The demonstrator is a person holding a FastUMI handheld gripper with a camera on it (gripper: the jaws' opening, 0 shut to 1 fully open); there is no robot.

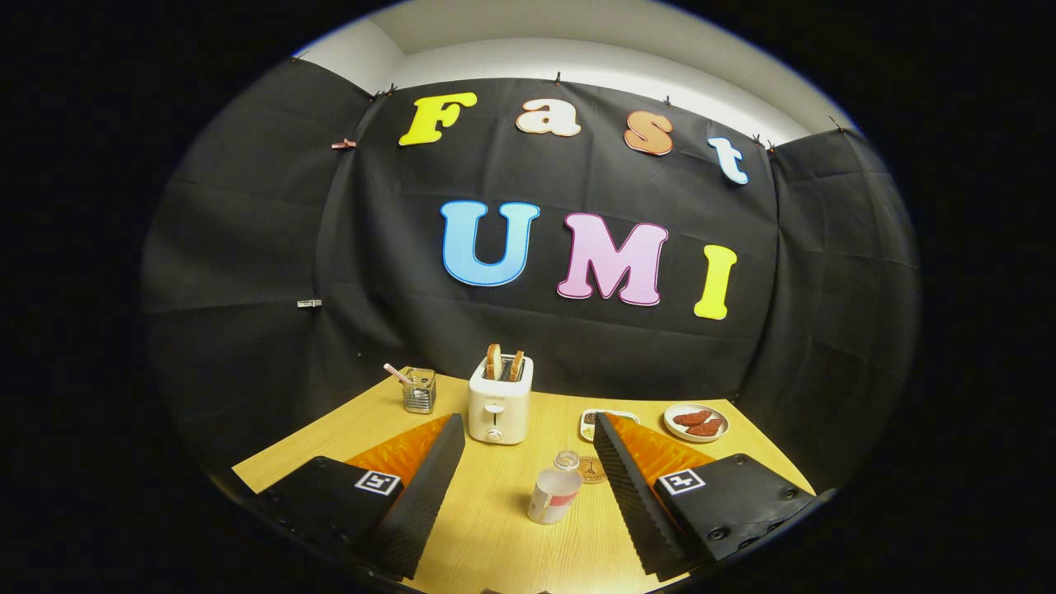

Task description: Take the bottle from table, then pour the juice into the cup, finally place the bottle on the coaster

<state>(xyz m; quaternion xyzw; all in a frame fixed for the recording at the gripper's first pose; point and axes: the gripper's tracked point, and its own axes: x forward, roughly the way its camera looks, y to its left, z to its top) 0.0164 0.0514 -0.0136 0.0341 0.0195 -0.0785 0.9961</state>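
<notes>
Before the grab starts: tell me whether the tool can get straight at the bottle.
Probably yes. The tool is open, its fingers spread wide, and the bottle stands upright on the table between them, touching neither. The coaster lies just behind it, the toaster farther back.

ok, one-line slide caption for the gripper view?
Open hand-held gripper approaches the bottle between its fingers, coaster just behind, toaster beyond.

A wooden table (495, 528) carries a bottle (554, 495) mid-surface beside a coaster (591, 469), with a toaster (500, 400), wire holder (419, 390) and two plates (697, 422) toward its far edge.
</notes>
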